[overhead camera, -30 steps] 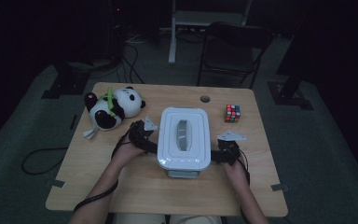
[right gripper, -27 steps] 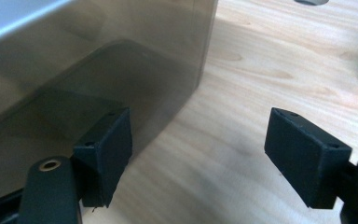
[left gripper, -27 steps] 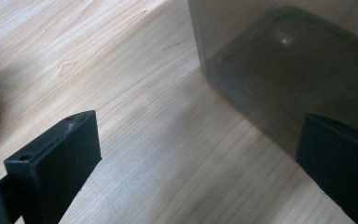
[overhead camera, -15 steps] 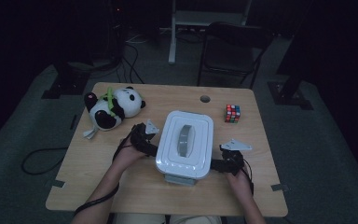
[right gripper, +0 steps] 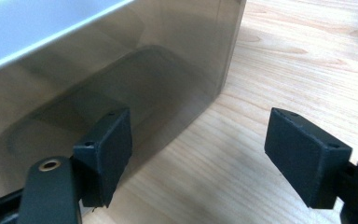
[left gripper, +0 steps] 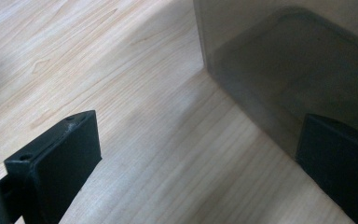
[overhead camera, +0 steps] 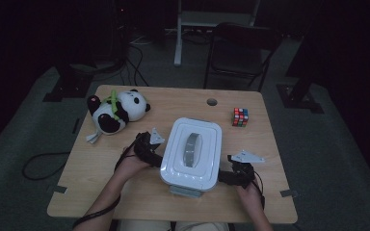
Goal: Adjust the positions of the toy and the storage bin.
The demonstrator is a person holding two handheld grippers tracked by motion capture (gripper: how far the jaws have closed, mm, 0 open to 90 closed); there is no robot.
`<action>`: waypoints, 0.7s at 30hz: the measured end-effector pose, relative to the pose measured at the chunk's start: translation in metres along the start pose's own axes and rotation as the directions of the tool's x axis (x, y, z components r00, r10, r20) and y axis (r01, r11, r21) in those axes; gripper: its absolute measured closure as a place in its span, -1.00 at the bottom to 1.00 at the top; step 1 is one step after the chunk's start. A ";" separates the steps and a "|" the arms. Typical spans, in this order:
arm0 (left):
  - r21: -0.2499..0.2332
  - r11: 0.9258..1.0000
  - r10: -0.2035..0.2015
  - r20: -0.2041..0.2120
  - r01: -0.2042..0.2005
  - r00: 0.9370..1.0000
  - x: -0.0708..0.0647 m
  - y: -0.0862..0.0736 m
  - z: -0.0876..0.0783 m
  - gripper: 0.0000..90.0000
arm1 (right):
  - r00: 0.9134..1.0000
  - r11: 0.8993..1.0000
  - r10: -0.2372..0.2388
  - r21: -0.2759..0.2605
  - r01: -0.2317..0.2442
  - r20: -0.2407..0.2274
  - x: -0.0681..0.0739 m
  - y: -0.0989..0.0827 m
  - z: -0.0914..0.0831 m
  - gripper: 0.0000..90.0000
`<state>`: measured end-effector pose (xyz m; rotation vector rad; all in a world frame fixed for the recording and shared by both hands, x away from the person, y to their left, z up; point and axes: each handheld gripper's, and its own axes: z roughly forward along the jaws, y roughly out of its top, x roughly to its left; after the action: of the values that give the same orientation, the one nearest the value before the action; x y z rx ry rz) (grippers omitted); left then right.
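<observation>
A white lidded box (overhead camera: 191, 151) with a grey handle stands in the middle of the wooden table (overhead camera: 125, 192). My left gripper (overhead camera: 155, 156) sits at its left side, and my right gripper (overhead camera: 225, 176) at its right side near the front corner. In the left gripper view the gripper (left gripper: 191, 158) is open: the right jaw lies against the box wall (left gripper: 298, 70), with bare wood between the jaws. The right gripper (right gripper: 205, 154) is open too; its left jaw rests by the box wall (right gripper: 98, 70) and nothing is between the jaws.
A panda plush (overhead camera: 115, 111) lies at the back left of the table. A colour cube (overhead camera: 240, 117) sits at the back right, near a small round hole (overhead camera: 212, 102). A dark chair (overhead camera: 241, 48) and cables stand on the floor beyond the table.
My right gripper has slid toward the person along the box's right side. The box has shifted slightly nearer and turned a little. The left gripper has hardly moved.
</observation>
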<state>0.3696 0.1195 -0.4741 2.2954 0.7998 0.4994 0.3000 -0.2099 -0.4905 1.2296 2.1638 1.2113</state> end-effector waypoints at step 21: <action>-0.024 1.000 0.013 0.044 -0.012 0.999 -0.013 -0.008 -0.009 -0.99 | 1.000 1.000 -0.001 -0.007 0.001 -0.017 0.005 -0.015 -0.019 -0.50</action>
<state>0.3514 0.1198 -0.4753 2.2834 0.7546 0.4592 0.2777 -0.2190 -0.4916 1.2200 2.1700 1.2325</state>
